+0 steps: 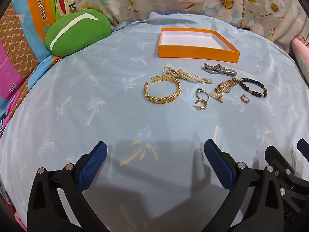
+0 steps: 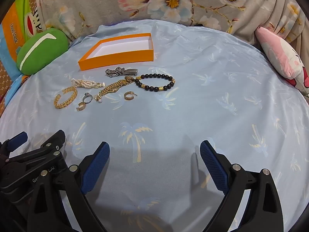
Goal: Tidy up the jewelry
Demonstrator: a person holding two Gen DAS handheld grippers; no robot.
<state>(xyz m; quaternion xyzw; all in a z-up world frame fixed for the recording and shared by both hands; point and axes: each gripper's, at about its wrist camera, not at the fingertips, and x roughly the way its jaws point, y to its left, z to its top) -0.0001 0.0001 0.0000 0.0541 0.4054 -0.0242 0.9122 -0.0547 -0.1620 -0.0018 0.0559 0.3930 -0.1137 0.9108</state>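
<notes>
Ahead of both claws, on the light blue palm-print cloth (image 1: 77,116), lies the jewelry, and behind it stands the empty shallow orange cardboard box with white inside (image 1: 197,51). The left gripper (image 1: 155,154) and the right gripper (image 2: 154,153) both stand wide apart, hold nothing, and are well apart from every piece.

Straight ahead of the left gripper is the gold leaf-pattern open cuff bangle (image 1: 162,92). I judge it stiff, smooth and light; a grip across its band should hold, though metal may slip on the pads. Beyond it, the white pearl multi-strand bracelet (image 1: 185,74) looks limp and will hang down when lifted.

Ahead and left of the right gripper lie the black bead bracelet with gold spacers (image 2: 155,82), the gold link chain (image 2: 114,88) and the silver metal watch band (image 2: 120,71); all probably flexible. The silver ring (image 2: 87,97) and the small gold hoop earrings (image 2: 128,96) are tiny, easy to push into the soft cloth.
</notes>
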